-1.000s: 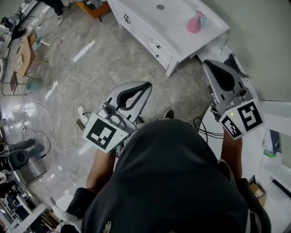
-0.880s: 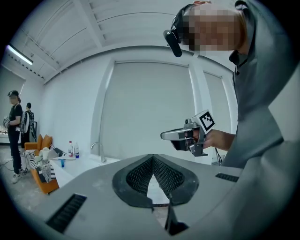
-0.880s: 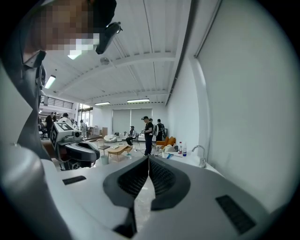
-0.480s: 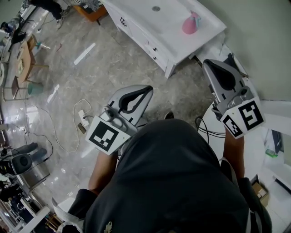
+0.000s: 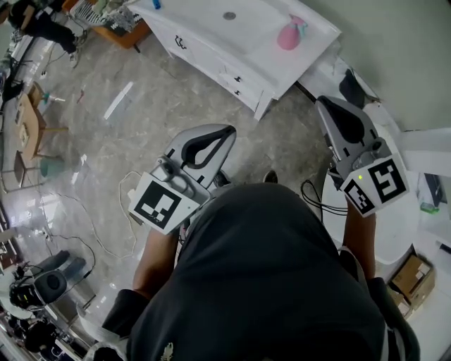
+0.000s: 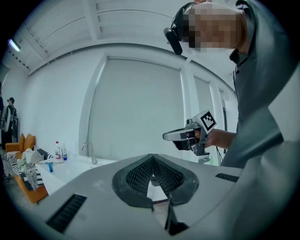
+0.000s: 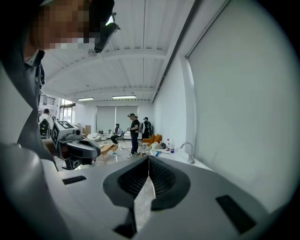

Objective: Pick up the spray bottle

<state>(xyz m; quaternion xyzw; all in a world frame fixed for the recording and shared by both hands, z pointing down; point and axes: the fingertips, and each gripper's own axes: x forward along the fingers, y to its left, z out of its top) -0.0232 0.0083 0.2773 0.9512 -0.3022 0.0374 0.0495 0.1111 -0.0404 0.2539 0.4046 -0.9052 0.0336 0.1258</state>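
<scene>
**Head view with both tool views.** A pink spray bottle (image 5: 289, 35) stands far off at the right end of a white surface (image 5: 268, 65), right of the drain (image 5: 229, 15) in its sunken basin (image 5: 246, 29). Whether the spray bottle stands in the basin or on its rim cannot be told. In the left tool view, a faucet (image 6: 89, 152) rises from the surface, with 2 small bottles (image 6: 60, 151) to its left. A cardboard box (image 5: 412, 275) lies near right, its contents unclear. Open floor (image 5: 176, 106) with a loose cable (image 5: 121, 185) separates the person from the surface. The left tool (image 5: 227, 132) and the right tool (image 5: 324, 104) are both clenched on nothing, well apart from the spray bottle. Compared with 1 second ago, the surface and spray bottle sit further left in the head view, and more of the surface's left end shows.
</scene>
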